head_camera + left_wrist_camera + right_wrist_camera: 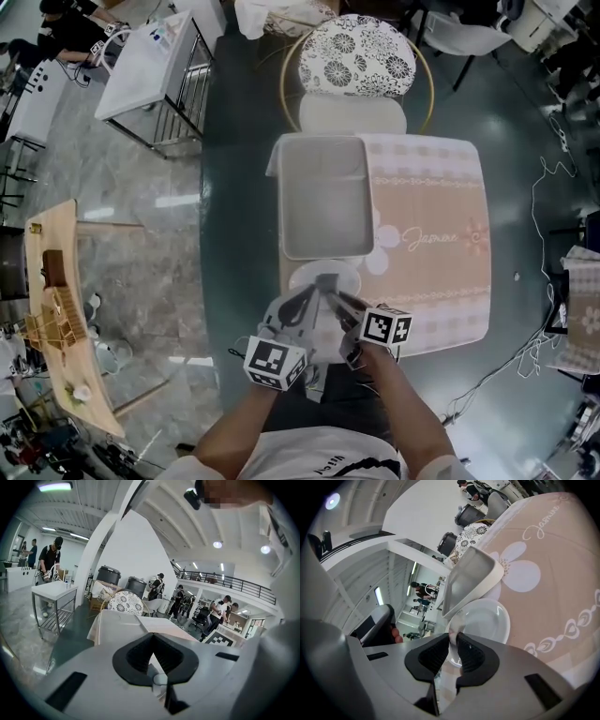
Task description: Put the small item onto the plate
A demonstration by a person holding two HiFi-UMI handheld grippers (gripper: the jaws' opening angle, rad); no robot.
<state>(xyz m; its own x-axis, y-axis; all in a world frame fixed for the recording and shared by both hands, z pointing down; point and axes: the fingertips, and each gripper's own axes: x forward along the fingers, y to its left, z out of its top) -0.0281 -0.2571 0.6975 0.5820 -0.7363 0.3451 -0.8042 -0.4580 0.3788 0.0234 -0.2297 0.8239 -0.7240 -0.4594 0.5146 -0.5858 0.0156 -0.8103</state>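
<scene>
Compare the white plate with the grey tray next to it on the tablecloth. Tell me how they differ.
The plate is round, while the tray is rectangular. The plate is white and shallow, and the tray is grey with tall walls. The plate is the smaller of the two and lies nearer the person, with the tray beyond it. Both rest on the beige tablecloth, and both look empty.

- Small item [453, 629]: pale sliver pinched at the jaw tips of the right hand-held gripper [453, 636]. Too blurred to identify. Unseen in head view.
- Plate [314, 275]: near half covered by the left hand-held gripper [314, 292] and the right one.
</scene>
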